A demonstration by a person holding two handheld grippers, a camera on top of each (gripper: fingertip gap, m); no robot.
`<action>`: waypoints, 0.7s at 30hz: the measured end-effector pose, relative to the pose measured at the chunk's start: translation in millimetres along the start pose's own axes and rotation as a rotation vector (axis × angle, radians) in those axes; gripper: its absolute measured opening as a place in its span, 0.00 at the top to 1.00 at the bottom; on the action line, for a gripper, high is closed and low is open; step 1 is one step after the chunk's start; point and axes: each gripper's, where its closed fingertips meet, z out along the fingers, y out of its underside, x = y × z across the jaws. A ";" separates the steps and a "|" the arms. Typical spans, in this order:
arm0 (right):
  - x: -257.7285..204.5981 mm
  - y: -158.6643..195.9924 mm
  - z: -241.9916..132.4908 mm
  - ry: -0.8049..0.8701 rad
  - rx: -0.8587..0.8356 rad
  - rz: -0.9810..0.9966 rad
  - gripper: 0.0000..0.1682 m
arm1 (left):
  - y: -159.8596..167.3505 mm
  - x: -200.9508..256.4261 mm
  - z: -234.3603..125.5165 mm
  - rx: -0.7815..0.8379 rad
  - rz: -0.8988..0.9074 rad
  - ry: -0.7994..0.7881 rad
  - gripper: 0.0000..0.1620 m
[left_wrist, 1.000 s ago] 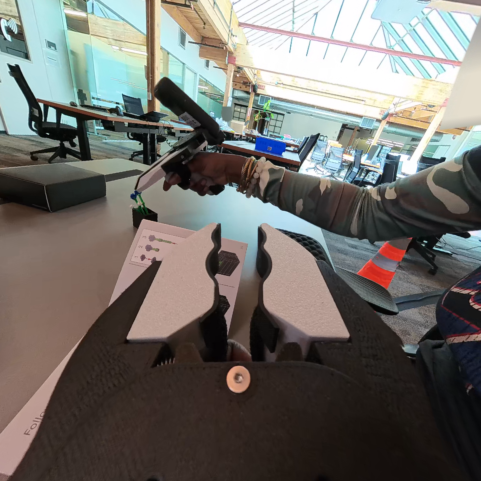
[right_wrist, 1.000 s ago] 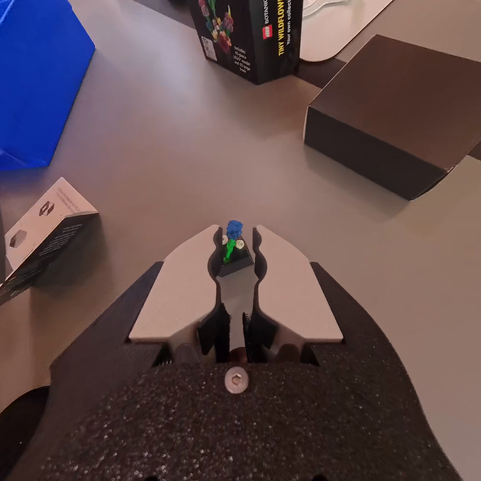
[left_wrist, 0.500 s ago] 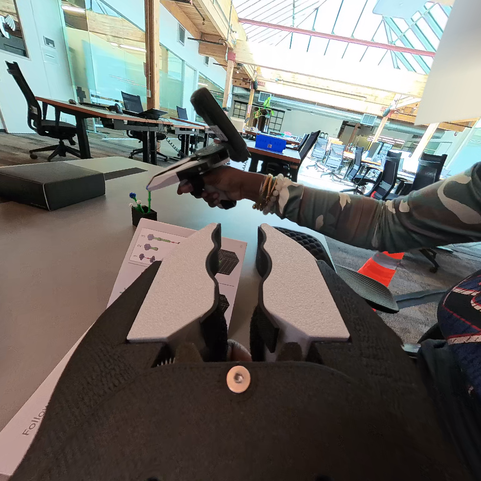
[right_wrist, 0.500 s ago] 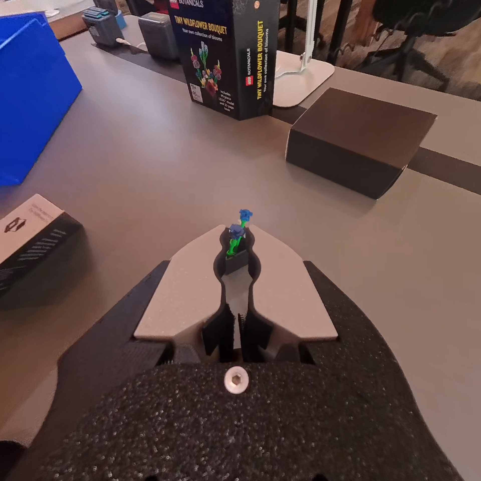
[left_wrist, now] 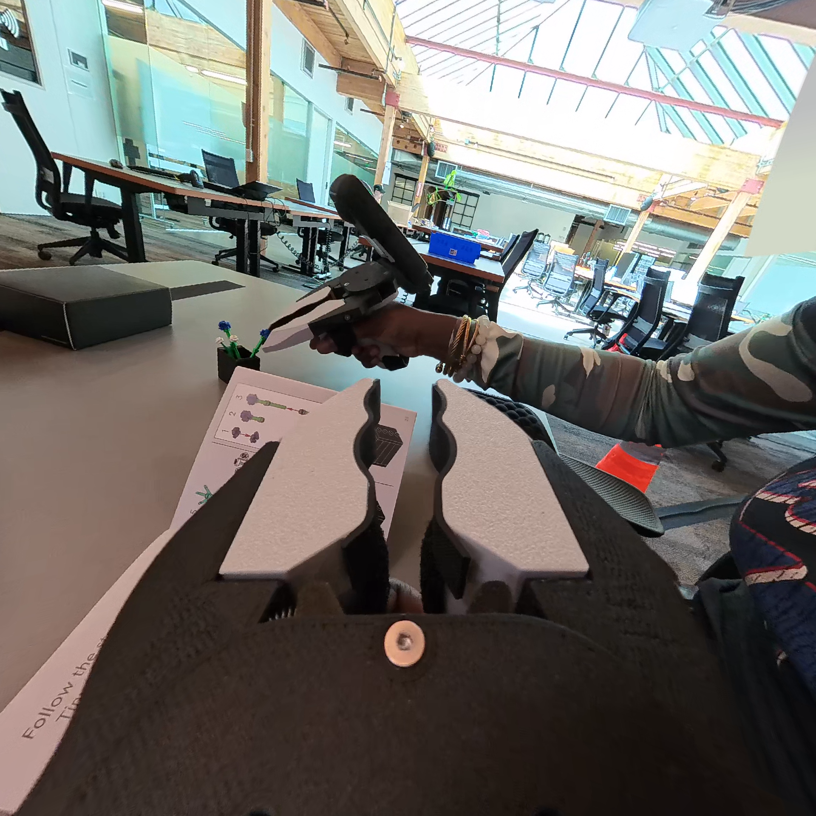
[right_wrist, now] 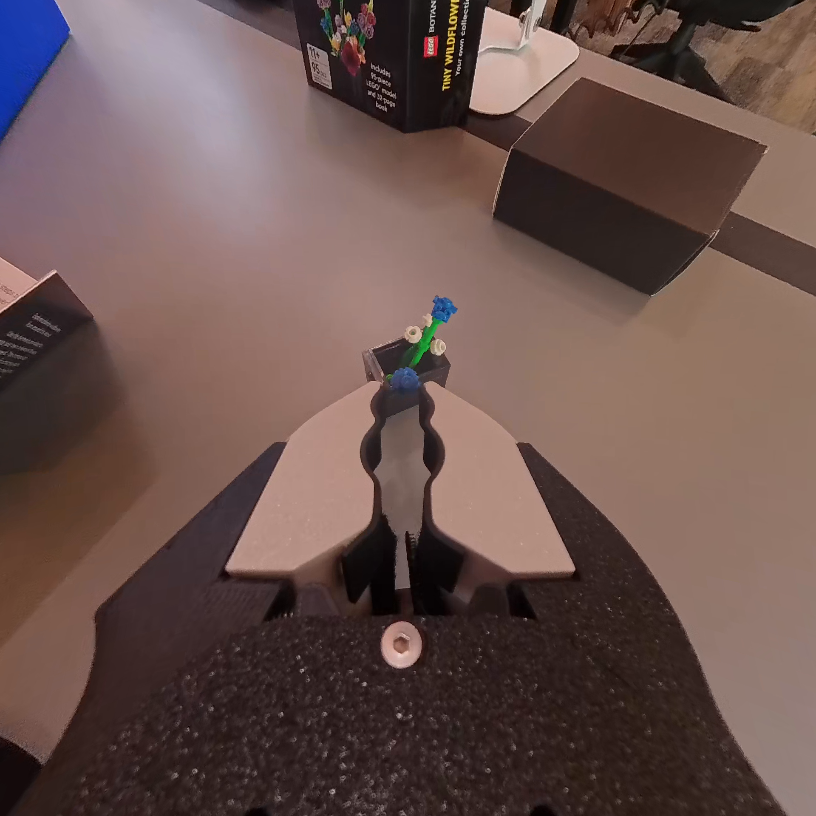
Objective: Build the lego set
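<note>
A small black lego pot [left_wrist: 232,366] stands on the grey table. It holds a tall blue flower [right_wrist: 443,307] and white flowers [right_wrist: 413,333] on green stems. In the right wrist view the pot [right_wrist: 439,368] sits just beyond my right gripper [right_wrist: 399,387]. The right gripper is shut on a second blue flower [right_wrist: 404,379], whose stem leans out of the pot. From the left wrist view this gripper [left_wrist: 268,342] is at the pot's right side. My left gripper [left_wrist: 405,391] is open and empty, above the instruction booklet [left_wrist: 273,410].
A flat black box [left_wrist: 84,304] lies behind the pot, also in the right wrist view [right_wrist: 618,198]. The lego set box [right_wrist: 388,57], a blue bin [right_wrist: 22,57], a white stand base [right_wrist: 521,66] and a small carton [right_wrist: 31,326] ring the pot. A chair [left_wrist: 609,490] is at the table's right edge. One gripper's finger ends stand about 25 centimetres off the other's.
My right gripper has come down from above the pot to its right side and closed further. The blue flower's stem now leans toward it. The left gripper has not moved.
</note>
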 end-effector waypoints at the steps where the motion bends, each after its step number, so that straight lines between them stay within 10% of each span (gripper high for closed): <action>1: -0.8 0.3 0.6 -0.006 -0.001 0.002 0.91 | 0.0 -0.1 0.0 -0.001 -0.001 0.000 0.86; 10: -13.0 -15.6 -22.6 0.025 0.124 0.026 0.69 | -7.2 -1.5 -1.0 0.060 0.062 -0.023 0.75; 21: -61.8 -35.4 -59.5 0.059 0.506 0.137 0.13 | -40.8 -10.3 -9.2 0.266 0.303 -0.195 0.12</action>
